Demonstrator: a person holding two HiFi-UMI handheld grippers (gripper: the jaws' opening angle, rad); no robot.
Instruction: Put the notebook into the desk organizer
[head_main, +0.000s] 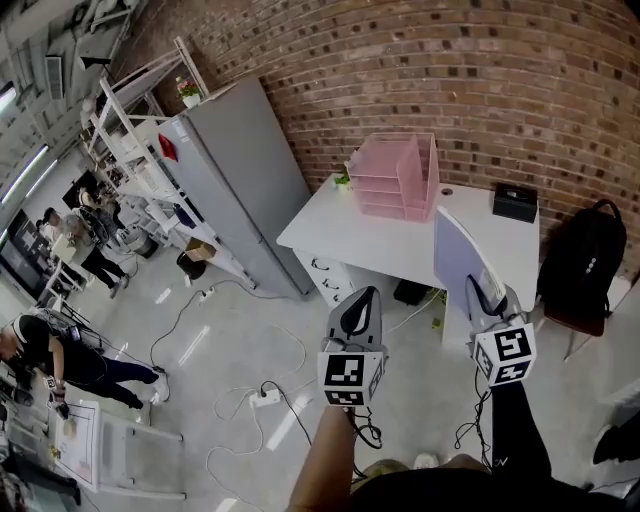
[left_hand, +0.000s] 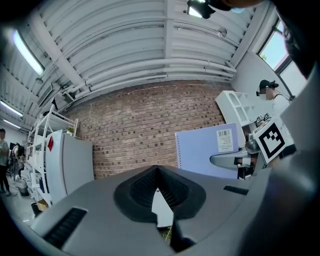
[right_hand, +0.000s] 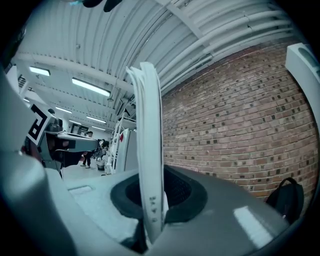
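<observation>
A pink desk organizer (head_main: 395, 175) with stacked trays stands on the white desk (head_main: 330, 225) against the brick wall. My right gripper (head_main: 482, 287) is shut on the lower edge of a lavender spiral notebook (head_main: 455, 248), which it holds upright in the air in front of the desk. In the right gripper view the notebook (right_hand: 149, 145) shows edge-on, clamped between the jaws. From the left gripper view I see its cover (left_hand: 205, 150) with a barcode label. My left gripper (head_main: 366, 296) hovers left of the right one, jaws shut and empty (left_hand: 157, 170).
A tall grey cabinet (head_main: 235, 180) stands left of the desk. A black box (head_main: 514, 203) sits on the desk's right end. A black backpack (head_main: 585, 262) rests on a chair at the right. Cables and a power strip (head_main: 265, 397) lie on the floor. People work at far left.
</observation>
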